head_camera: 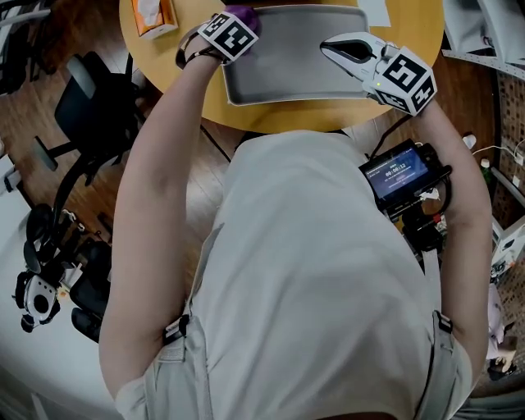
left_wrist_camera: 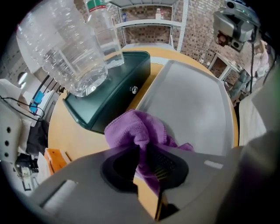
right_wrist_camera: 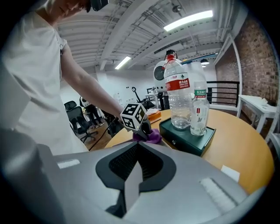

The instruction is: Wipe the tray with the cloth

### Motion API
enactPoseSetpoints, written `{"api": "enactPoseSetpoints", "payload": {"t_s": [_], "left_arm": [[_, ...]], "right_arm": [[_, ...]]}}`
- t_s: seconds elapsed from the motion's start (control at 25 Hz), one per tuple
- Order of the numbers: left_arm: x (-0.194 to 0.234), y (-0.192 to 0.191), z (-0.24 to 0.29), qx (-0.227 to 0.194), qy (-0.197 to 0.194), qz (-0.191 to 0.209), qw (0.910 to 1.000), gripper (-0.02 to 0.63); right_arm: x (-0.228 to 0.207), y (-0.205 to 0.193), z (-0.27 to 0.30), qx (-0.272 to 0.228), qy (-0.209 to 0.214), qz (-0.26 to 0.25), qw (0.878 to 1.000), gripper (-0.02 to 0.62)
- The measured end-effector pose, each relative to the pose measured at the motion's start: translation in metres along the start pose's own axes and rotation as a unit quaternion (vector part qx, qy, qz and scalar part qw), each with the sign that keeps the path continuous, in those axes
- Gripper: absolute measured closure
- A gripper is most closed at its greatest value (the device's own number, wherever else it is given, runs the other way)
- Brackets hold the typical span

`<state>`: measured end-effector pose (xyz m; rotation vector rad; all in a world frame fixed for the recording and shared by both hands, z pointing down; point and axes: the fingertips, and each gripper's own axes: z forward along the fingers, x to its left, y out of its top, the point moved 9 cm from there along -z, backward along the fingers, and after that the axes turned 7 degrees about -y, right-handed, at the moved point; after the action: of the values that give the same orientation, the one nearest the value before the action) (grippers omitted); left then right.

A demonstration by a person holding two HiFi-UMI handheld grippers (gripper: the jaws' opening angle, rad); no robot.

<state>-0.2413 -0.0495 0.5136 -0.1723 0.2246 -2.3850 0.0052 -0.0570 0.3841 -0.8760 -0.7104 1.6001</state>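
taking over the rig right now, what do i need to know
Left gripper: shut on the cloth, at the tray corner by the green box.
Right gripper: shut, empty, above the tray's other end.
Done: cloth is gripped; how much has been wiped cannot be told.
Left: wipe the cloth across the tray.

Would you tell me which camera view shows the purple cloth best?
The left gripper view: the purple cloth sits central, bunched and pinched in the left gripper at the tray edge. The head view shows only a sliver beside that gripper; the right gripper view shows a small distant lump.
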Motion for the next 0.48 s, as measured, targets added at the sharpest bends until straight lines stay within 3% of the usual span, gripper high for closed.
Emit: {"api": "enactPoseSetpoints", "payload": {"t_s": [0.2,0.36,0.48], "left_arm": [[-0.011,0.002,0.000,0.027,0.014,0.111,0.9934,0.555],[-0.027,0.003,0.005,0.058,0.023,0.222,0.9731,0.557],[-0.044,0.002,0.009,0.070,0.025,0.265,0.9615,0.557]], "right_arm": [[0.005,-0.005,0.003,0.005,0.007,0.008,1.000,0.594],[0.008,-0.010,0.003,0.009,0.011,0.014,1.000,0.594],[0.010,-0.013,0.003,0.010,0.014,0.017,1.000,0.594]]}}
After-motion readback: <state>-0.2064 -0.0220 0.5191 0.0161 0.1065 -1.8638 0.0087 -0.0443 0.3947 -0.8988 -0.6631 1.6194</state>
